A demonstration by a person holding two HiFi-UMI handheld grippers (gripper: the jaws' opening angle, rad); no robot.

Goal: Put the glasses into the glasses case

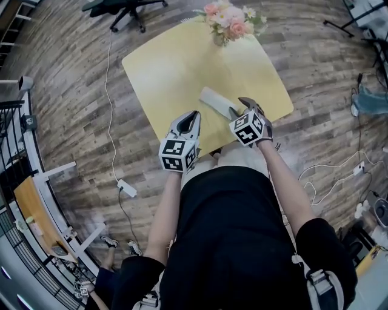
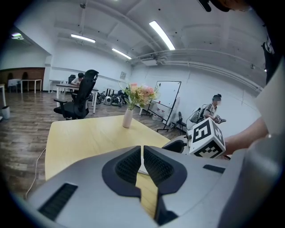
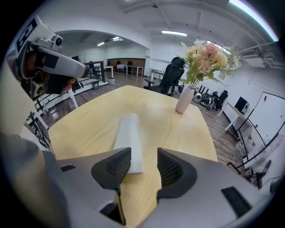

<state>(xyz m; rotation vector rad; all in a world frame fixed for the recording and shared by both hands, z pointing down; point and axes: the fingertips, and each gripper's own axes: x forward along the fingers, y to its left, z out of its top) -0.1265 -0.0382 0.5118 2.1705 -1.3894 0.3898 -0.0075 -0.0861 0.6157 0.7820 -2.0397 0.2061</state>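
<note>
A pale grey glasses case point(image 1: 213, 100) lies closed on the yellow table point(image 1: 163, 66), near its front edge. No glasses show in any view. My right gripper point(image 1: 240, 106) hovers at the case's near right end; in the right gripper view its jaws point(image 3: 144, 156) stand open over the case point(image 3: 129, 136) with nothing between them. To the left of the case my left gripper point(image 1: 193, 115) is held with its jaws point(image 2: 142, 149) shut and empty. A sliver of the case point(image 2: 142, 169) shows past them. The right gripper's marker cube point(image 2: 205, 138) sits to its right.
A white vase of pink flowers point(image 1: 227, 24) stands at the table's far edge. A black office chair point(image 1: 124, 9) is beyond the far left corner. A cable with a power strip point(image 1: 126, 187) lies on the wood floor at the left. People sit in the background.
</note>
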